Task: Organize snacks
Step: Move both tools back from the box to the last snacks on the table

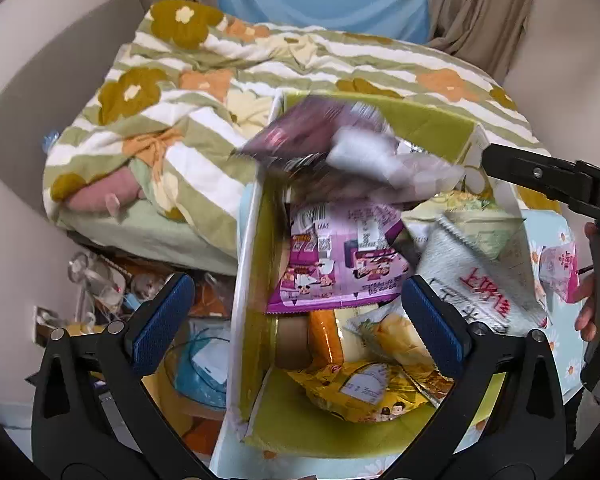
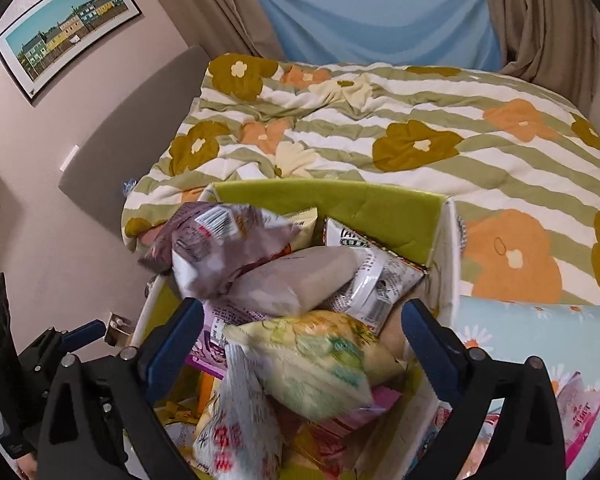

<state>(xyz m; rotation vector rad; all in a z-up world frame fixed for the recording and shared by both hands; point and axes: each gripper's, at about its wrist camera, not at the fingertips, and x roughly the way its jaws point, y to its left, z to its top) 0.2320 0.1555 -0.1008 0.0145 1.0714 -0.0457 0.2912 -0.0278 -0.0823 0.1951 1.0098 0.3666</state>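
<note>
Blue-padded fingers of the left gripper (image 1: 296, 320) stand spread wide at the bottom of the left wrist view, pinching nothing, above a green-lined storage box (image 1: 256, 248) crowded with snacks. A purple snack packet (image 1: 340, 256) lies at centre frame, a yellow packet (image 1: 364, 392) below it, and a white packet with red characters (image 1: 480, 284) to its right. A blurred dark-purple packet (image 1: 324, 136) hangs above the box at upper centre. A pink packet (image 1: 560, 268) lies outside the box at right on a daisy-print surface (image 1: 556, 232), near a person's hand (image 1: 588, 308).

Seen from the right wrist, the right gripper (image 2: 304, 332) also stands wide open at the bottom of the frame, with a pale yellow-green packet (image 2: 316, 360) lying between its fingers, untouched by the pads. A blurred purple-and-white packet (image 2: 220, 248) sits atop the heap at centre left. A striped floral quilt (image 2: 380, 128) fills the upper frame, and a framed picture (image 2: 68, 24) hangs at upper left.
</note>
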